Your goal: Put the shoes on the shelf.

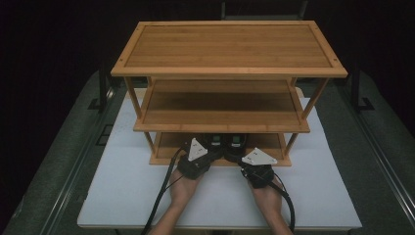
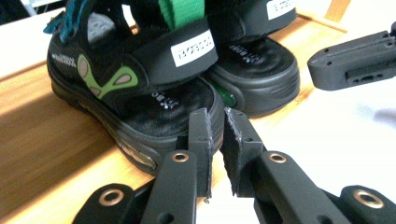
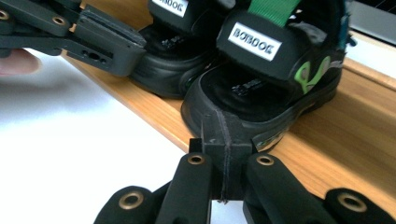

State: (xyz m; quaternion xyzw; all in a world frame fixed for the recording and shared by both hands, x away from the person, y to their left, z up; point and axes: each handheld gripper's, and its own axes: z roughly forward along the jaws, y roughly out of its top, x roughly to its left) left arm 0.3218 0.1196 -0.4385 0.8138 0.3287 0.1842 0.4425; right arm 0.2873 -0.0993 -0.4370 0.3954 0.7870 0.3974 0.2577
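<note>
A wooden rack [image 1: 230, 73] stands on the white counter [image 1: 122, 186], and a pair of black sandals [image 1: 223, 143] sits at the front edge of its bottom shelf, toes toward the person. The left gripper [image 2: 215, 140] is just in front of the left sandal's toe, its fingers nearly together with a thin gap and nothing between them. The right gripper [image 3: 225, 154] sits at the other sandal's toe with fingers pressed together, and open counter lies on both sides of the hands.
</note>
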